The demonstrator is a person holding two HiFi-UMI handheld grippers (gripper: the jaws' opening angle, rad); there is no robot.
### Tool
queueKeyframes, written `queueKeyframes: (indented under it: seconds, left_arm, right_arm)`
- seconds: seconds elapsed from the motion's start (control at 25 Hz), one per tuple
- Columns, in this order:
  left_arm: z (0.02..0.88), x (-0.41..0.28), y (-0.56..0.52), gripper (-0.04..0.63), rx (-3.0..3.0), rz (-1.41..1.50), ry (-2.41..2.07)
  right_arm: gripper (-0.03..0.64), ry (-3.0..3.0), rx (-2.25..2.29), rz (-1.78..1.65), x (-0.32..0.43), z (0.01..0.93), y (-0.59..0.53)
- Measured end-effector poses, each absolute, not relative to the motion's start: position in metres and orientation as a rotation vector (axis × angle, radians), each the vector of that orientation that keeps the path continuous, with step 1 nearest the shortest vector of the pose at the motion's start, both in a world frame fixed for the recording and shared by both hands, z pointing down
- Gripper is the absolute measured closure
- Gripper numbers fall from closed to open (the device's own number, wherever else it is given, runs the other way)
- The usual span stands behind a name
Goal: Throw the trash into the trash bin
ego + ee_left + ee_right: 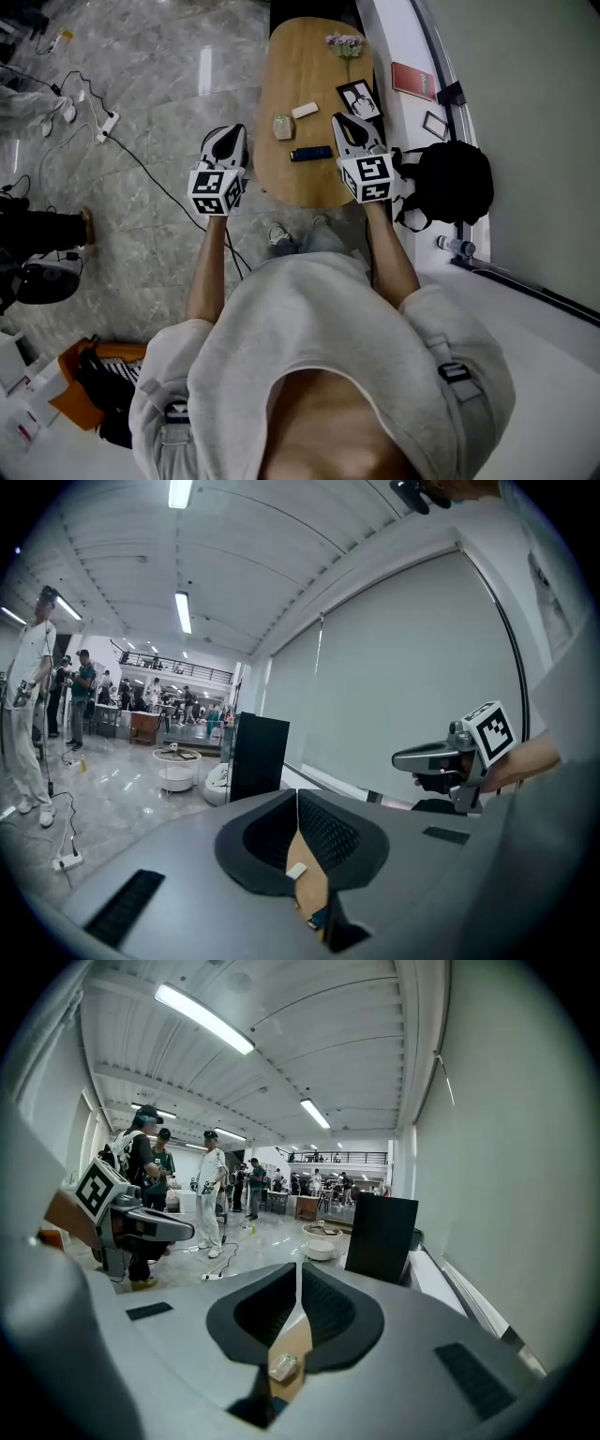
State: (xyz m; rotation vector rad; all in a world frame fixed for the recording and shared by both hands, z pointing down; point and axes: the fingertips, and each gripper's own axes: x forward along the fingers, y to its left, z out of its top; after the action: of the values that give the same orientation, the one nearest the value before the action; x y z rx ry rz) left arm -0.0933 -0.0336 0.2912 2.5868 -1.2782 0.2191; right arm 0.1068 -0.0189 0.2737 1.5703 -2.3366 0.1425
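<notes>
On the oval wooden table [281, 183] lie a crumpled pale wrapper [283, 127], a small white block [305, 111] and a dark blue stick [310, 154]. My left gripper [228, 134] hovers just off the table's left edge, jaws together and empty. My right gripper [345, 122] is over the table's right side, also shut with nothing in it. In the left gripper view the closed jaws frame the white block [296, 871] and the blue stick [316, 917]. In the right gripper view the wrapper [283, 1366] lies below the closed jaws. A tall black box [380, 1237] stands beyond the table's far end.
A flower sprig [344, 42] and a picture card [359, 98] sit on the table's far right. A black backpack [455, 183] and a bottle [455, 246] lie by the wall. Cables and a power strip [108, 127] cross the floor at left, where people [214, 1194] stand.
</notes>
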Motion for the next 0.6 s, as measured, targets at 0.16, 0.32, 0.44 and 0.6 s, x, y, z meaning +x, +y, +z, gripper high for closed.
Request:
queueKeyframes:
  seconds: [0.16,0.32,0.44,0.6]
  left_arm:
    - [0.299,-0.085,-0.04,0.575,2.571,0.248,-1.28]
    - [0.305,-0.073,-0.046,0.575,2.539,0.274,-1.313]
    - [0.312,-0.063,-0.05,0.575,2.505,0.29,-1.34]
    - [0.325,-0.045,-0.053,0.575,2.462,0.324,-1.365]
  right_arm:
    - [0.578,-2.353,1.532,0.174,0.11,0.287,-0.031]
    - [0.578,-2.384,1.487,0.206,0.119,0.3,-0.043]
    - [0.578,-2.408,1.444,0.231,0.125,0.312,-0.052]
    - [0.578,-2.438,1.39,0.275,0.138,0.329,-0.063]
